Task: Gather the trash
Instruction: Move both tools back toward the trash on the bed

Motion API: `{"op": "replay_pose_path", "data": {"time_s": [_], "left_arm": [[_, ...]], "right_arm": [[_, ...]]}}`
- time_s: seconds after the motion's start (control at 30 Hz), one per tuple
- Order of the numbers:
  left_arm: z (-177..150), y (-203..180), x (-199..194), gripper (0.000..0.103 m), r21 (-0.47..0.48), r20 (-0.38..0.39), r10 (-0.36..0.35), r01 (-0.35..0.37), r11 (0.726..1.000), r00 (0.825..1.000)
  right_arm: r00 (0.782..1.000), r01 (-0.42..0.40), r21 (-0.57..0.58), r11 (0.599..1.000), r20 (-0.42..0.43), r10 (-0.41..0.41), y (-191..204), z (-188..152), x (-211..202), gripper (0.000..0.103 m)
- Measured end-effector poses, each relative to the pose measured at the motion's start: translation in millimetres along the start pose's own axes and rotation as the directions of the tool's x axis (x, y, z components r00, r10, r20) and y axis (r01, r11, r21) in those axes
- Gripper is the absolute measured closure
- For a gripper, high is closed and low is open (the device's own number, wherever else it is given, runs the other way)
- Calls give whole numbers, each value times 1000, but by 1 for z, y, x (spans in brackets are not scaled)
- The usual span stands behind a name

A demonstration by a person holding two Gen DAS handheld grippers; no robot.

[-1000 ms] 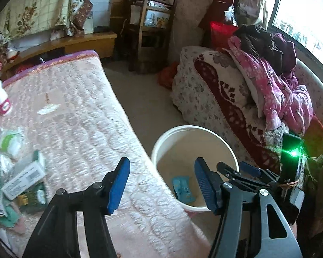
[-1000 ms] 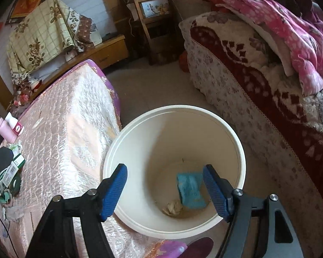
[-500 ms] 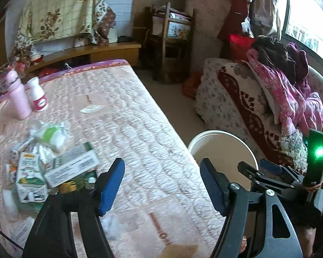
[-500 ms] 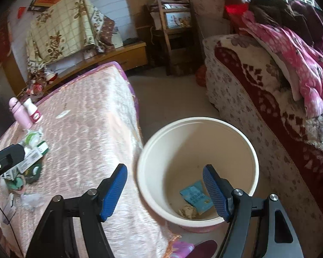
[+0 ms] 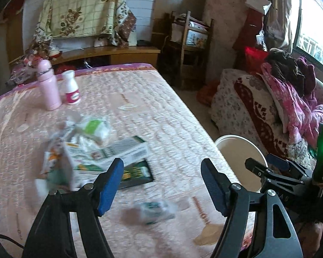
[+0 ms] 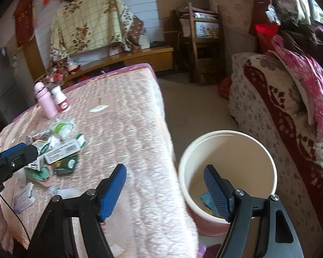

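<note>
- Left gripper (image 5: 161, 185) hung over the bed (image 5: 157, 116), jaws spread, pinching nothing.
- Right gripper (image 6: 164, 190) hung at the bed's edge, jaws spread wide, likewise pinching nothing.
- Trash pile (image 5: 92, 150) of boxes and wrappers lay on the bed, just beyond the left gripper.
- Blurred wrapper (image 5: 155, 211) lay on the bed between the left jaws.
- Bucket (image 6: 267, 157) stood on the floor just beside the bed, blue packet (image 6: 206, 200) inside.
- Pink bottle (image 5: 48, 86) and white bottle (image 5: 71, 88) stood at the bed's far end.
</note>
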State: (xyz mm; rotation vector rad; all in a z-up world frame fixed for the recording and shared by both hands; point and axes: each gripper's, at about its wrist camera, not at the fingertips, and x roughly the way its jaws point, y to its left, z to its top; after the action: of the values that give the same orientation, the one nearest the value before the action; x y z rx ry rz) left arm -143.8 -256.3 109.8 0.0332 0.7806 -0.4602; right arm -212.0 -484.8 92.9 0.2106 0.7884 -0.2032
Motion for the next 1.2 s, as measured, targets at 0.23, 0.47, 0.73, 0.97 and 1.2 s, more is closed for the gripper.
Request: {"op": "replay_pose_path", "data": {"time_s": [0.23, 0.47, 0.73, 0.97, 1.2], "left_arm": [[-10, 42, -19, 28, -32, 13, 64, -63, 997, 998], [-19, 78, -33, 28, -79, 22, 108, -106, 991, 994], [-30, 116, -45, 28, -115, 9, 152, -150, 982, 988], [-44, 155, -55, 28, -145, -34, 192, -194, 970, 981], [-60, 184, -61, 28, -152, -73, 219, -228, 962, 973]], "right_arm": [[999, -41, -44, 998, 2, 41, 34, 2, -1, 26], [997, -74, -74, 995, -1, 74, 63, 4, -1, 26], [995, -101, -102, 990, -9, 100, 86, 4, -1, 26], [991, -133, -128, 983, -25, 131, 104, 1, 0, 26], [978, -205, -156, 966, -77, 195, 126, -5, 11, 26]]}}
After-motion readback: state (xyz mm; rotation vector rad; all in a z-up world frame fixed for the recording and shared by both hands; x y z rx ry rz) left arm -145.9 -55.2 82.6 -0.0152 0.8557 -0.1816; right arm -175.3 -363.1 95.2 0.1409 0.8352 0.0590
